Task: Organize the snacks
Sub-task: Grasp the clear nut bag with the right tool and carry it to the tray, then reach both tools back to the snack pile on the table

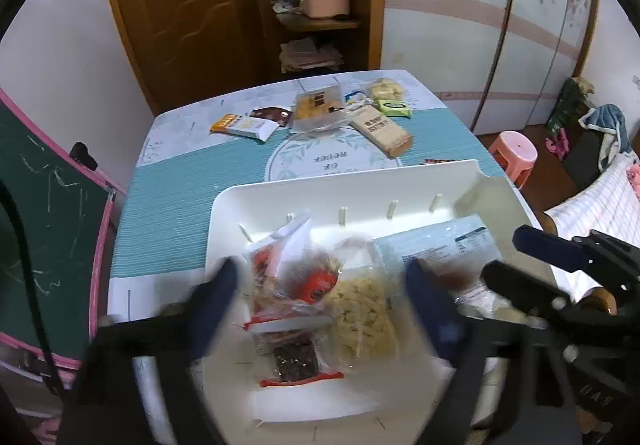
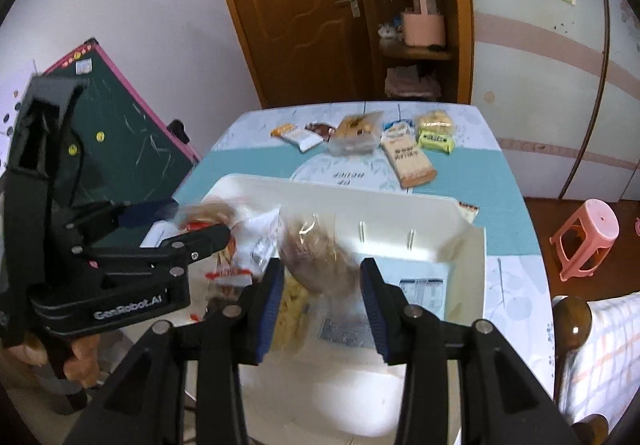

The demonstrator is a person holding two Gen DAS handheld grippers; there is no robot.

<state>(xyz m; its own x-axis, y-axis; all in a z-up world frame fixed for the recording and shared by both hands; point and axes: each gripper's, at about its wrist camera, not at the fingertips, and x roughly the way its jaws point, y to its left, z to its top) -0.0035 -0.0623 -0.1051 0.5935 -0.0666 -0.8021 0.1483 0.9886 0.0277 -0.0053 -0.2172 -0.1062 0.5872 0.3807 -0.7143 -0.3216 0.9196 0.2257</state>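
Over the white bin (image 1: 224, 205) at the table's (image 1: 172, 181) near edge, both hand-held grippers hang with fingers apart, left (image 1: 320, 285) and right (image 2: 322, 285) holding nothing. Several snack packets (image 1: 360, 309) lie inside; more snacks (image 2: 408, 161) wait along the far edge. Best to reach there next, closing squarely on one packet.

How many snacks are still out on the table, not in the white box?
7, maybe more hidden: orange-white bar, brown pack, clear bag, tan box, blue packet, green pack, one beside the bin.
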